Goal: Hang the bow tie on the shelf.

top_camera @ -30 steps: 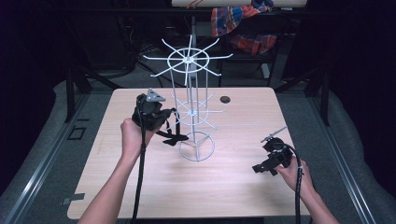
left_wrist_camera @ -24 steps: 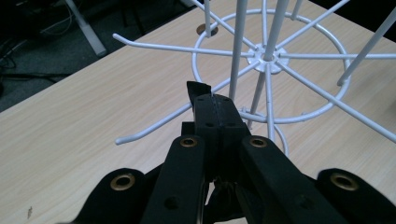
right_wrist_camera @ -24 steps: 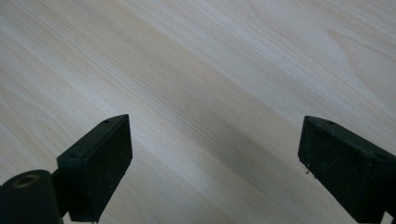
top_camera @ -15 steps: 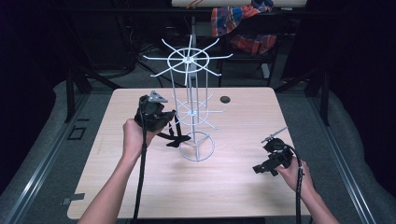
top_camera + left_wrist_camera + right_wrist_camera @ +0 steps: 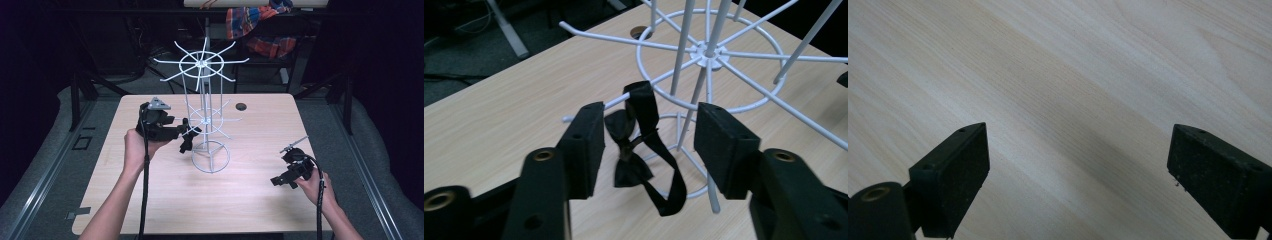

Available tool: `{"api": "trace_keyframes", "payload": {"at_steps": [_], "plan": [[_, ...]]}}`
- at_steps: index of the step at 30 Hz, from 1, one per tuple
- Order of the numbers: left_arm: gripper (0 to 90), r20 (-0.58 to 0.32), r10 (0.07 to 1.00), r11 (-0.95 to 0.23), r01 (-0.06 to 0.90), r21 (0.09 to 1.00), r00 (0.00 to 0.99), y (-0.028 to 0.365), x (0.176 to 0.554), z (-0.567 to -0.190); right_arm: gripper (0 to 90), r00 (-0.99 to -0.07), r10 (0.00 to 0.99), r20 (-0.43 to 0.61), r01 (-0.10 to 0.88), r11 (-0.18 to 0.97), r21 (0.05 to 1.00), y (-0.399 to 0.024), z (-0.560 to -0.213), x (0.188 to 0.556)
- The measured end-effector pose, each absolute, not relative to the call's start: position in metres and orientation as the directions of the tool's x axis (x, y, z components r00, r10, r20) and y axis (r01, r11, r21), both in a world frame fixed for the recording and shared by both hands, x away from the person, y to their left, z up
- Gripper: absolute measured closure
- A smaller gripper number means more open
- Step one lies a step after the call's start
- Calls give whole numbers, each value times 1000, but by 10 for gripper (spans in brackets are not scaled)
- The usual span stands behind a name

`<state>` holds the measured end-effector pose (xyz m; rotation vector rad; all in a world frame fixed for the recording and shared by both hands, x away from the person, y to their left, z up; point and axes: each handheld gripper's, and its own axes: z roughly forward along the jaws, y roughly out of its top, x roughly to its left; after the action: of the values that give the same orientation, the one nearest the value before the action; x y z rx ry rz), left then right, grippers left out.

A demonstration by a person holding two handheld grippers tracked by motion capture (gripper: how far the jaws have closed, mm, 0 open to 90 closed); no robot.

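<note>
So my left gripper (image 5: 646,145) has just been opening, and the jaws are now standing spread w/ the black bow tie (image 5: 626,150) between them but not pressed by either pad. The bow tie is hanging by its strap (image 5: 644,102) on a lower peg (image 5: 589,111) of the white wire rack (image 5: 207,120), dangling just above the table (image 5: 165,200).

I'm judging the tie as v. light, soft fabric, floppy: it's going to swing and sag, not hold shape. The strap loop is thin and prob. a bit slick, so it could slide off the peg tip if nudged outward. If I'm re-gripping, the knot in the middle is the best spot, thickest part, or the strap right under the peg.

The rack's thin wire uprights are sitting close behind the tie, right by one of my pads, and the other pegs are poking out around it, so those are getting in the way; the rack looks light enough to tip or spin if bumped.

My right gripper (image 5: 290,172) is resting spread wide near the table's right side, holding nothing, well apart from the rack. A small dark hole (image 5: 241,106) is sitting at the table's far edge.
</note>
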<state>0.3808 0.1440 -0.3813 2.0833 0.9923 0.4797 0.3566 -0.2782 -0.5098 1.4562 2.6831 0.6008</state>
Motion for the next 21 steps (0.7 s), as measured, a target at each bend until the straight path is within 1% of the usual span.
{"api": "trace_keyframes", "payload": {"at_steps": [1, 3, 5, 6, 7, 11, 12, 14, 16, 17, 19, 21], "plan": [[442, 11, 784, -400, 492, 773, 620, 146, 380, -381, 96, -564, 811, 155, 800, 491, 345, -278, -510, 357], [380, 21, 794, -398, 493, 773, 608, 150, 378, -380, 96, -559, 814, 155, 802, 484, 350, -278, -510, 357], [340, 24, 799, -397, 496, 772, 601, 157, 375, -379, 96, -565, 811, 153, 799, 491, 346, -278, -509, 357], [308, 24, 804, -391, 497, 774, 595, 159, 373, -380, 96, -563, 814, 139, 798, 493, 345, -278, -509, 356], [289, 30, 806, -393, 496, 774, 592, 162, 372, -379, 95, -561, 813, 154, 800, 485, 352, -277, -509, 356], [205, 44, 819, -391, 500, 773, 572, 174, 366, -380, 92, -566, 812, 140, 796, 496, 347, -278, -508, 356], [190, 48, 822, -391, 501, 773, 568, 176, 364, -381, 91, -562, 812, 156, 800, 485, 353, -278, -508, 356], [164, 51, 828, -390, 508, 768, 558, 182, 361, -382, 88, -564, 814, 141, 798, 492, 347, -278, -508, 356], [153, 59, 833, -391, 512, 765, 550, 187, 359, -384, 86, -564, 812, 147, 797, 490, 352, -278, -507, 356], [148, 60, 836, -391, 516, 762, 545, 189, 357, -385, 85, -585, 798, 143, 788, 518, 334, -279, -505, 357], [123, 65, 842, -393, 524, 756, 536, 194, 354, -388, 83, -564, 812, 148, 796, 488, 358, -278, -506, 356], [104, 66, 847, -389, 530, 753, 528, 199, 351, -391, 81, -564, 813, 145, 796, 490, 355, -279, -506, 356]]}}
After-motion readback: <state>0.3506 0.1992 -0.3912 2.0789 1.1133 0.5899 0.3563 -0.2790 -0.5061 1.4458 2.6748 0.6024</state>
